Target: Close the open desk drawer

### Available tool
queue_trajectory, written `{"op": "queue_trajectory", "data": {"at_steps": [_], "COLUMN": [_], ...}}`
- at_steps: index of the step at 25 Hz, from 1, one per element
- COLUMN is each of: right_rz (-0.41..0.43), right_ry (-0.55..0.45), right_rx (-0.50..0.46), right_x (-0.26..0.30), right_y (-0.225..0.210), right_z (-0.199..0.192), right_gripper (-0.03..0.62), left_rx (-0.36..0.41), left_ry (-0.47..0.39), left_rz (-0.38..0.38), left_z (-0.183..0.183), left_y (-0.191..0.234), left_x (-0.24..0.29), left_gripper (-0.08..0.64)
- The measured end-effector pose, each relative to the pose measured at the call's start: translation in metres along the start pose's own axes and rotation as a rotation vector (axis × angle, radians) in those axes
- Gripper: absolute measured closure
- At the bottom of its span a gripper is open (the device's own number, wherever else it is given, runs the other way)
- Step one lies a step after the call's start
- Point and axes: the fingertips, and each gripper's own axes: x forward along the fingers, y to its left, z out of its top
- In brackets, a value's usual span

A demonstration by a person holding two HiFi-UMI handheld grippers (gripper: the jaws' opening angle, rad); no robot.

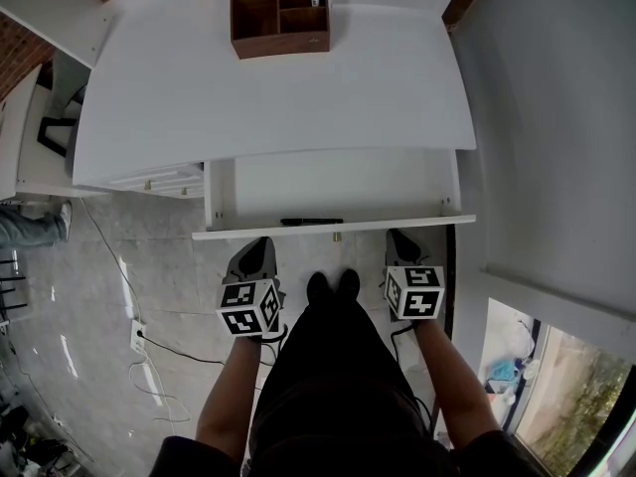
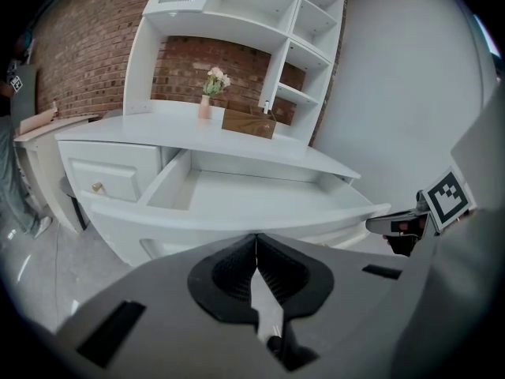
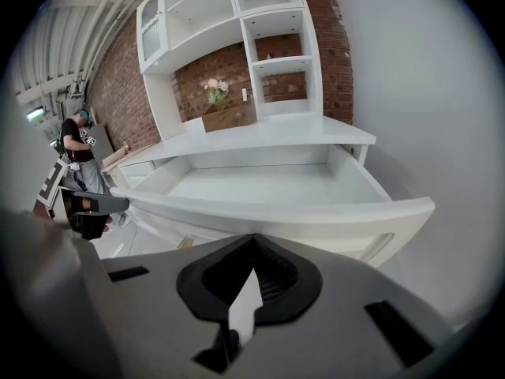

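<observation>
I've got the left gripper (image 1: 256, 251) and right gripper (image 1: 399, 242), fingers pinched together on nothing, just short of the pulled-out drawer (image 1: 298, 231), its front running crosswise ahead, both about equally near and apparently not touching.

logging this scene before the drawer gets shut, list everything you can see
desk: one, white, centre
drawer: one, white, pulled out under the desktop
slim thing: one, black, inside the drawer's front edge
wooden box: one, brown, back of the desktop
vase: one, pink, pale flowers, left of the box
shelf unit: one, white, above the desk
cable: one, black, floor at left
bystander: one, dark top, far left
left tool: one, grey, shut, empty, before the drawer front
right tool: one, grey, shut, empty, before the drawer front
</observation>
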Motion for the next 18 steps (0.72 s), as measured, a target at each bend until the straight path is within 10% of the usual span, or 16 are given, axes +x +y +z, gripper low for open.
{"op": "queue_trajectory", "data": {"at_steps": [18], "right_rz": [0.001], "right_ry": [-0.040], "right_rx": [-0.018], "right_x": [0.044], "right_y": [-0.014], "right_z": [0.048], "right_gripper": [0.588], "left_rx": [0.033], "left_ry": [-0.034], "left_rz": [0.043], "left_z": [0.046], "left_y": [0.013], "left_x": [0.047], "left_gripper": [0.549]}}
